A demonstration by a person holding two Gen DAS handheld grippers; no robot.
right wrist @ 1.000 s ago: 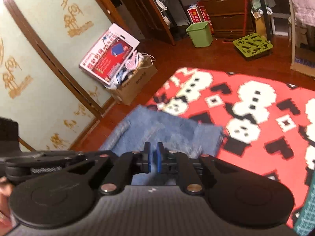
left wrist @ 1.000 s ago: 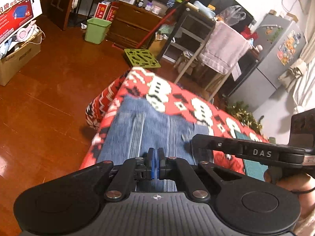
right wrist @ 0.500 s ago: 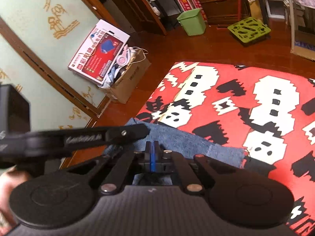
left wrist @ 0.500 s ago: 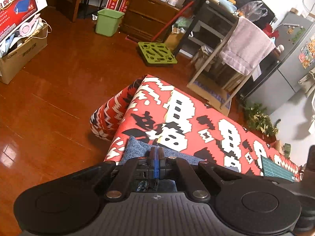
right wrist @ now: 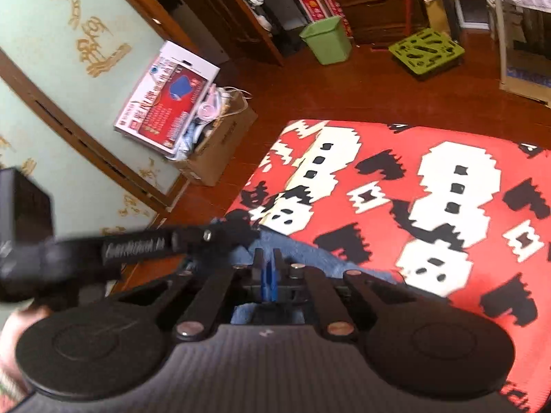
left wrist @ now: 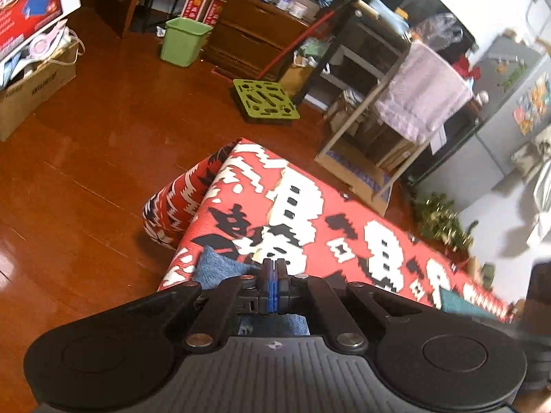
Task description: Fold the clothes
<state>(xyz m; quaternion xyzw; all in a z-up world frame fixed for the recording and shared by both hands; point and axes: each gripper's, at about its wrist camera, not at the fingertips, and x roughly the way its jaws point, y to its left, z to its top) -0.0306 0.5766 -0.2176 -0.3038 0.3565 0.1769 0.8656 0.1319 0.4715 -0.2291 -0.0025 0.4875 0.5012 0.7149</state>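
Since a second ago the denim has slid back along the bed: then it spread wide over the red patterned cover, now only a narrow band of it shows at the near edge in both wrist views, and both grippers have drawn back with it.

The bed's red, white and black cover (left wrist: 344,213) fills the middle of each view and lies mostly bare, which gives a flat surface for laying the fold down. The blue denim garment (right wrist: 310,258) sits at the near corner of that cover, running under both tools; most of it is hidden beneath the gripper bodies, so how many layers it now has cannot be told.

The left gripper (left wrist: 273,275) has its blue pads pressed together, with denim right below them, and I judge it pinches the cloth's edge to carry it. The right gripper (right wrist: 268,268) also looks pinched, though a thin slit shows between its pads; cloth lies under it, so a hold on the garment is likely but not sure. Both sit side by side, likely so that one edge travels evenly.
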